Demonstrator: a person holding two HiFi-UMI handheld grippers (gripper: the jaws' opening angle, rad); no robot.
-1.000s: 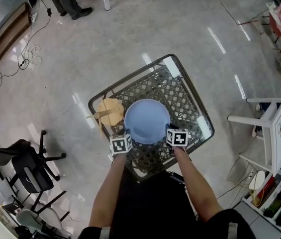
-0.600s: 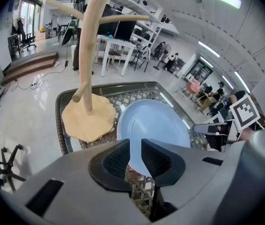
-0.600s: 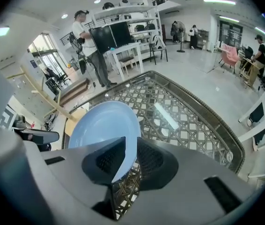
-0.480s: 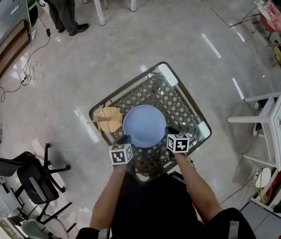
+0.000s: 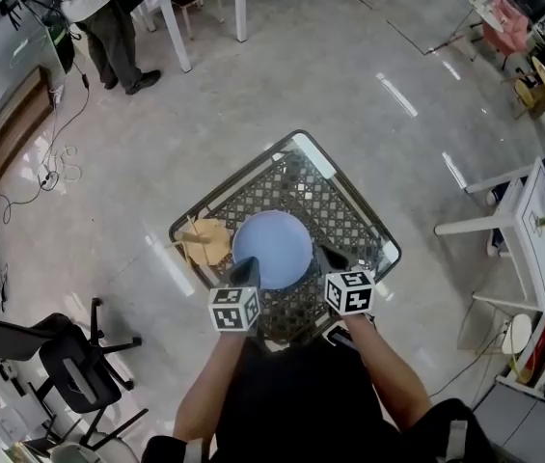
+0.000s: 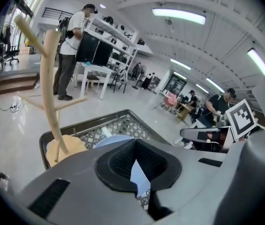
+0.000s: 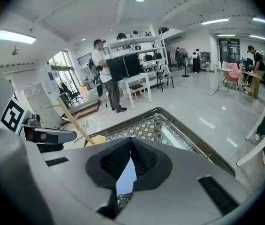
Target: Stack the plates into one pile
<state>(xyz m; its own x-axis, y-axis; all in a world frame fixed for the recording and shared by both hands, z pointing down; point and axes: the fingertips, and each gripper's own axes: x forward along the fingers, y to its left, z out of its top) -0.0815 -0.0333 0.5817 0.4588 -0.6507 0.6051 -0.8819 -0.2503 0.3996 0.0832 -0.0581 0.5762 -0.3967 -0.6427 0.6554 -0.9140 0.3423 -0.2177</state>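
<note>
Backing straight up seems best: left tongs and right tongs, both pinched shut and empty, hover by the round pale-blue plate's seven and five o'clock rim; avoid nudging it.

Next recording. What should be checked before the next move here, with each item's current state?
1. Plates in one pile: single blue plate pile on the mesh table, ok.
2. Plate count in it: cannot tell.
3. Left gripper empty: fingers have just closed on nothing, ok.
4. Right gripper empty: fingers together, nothing between, ok.
5. Wooden stand clear of the pile: cannot tell.
</note>
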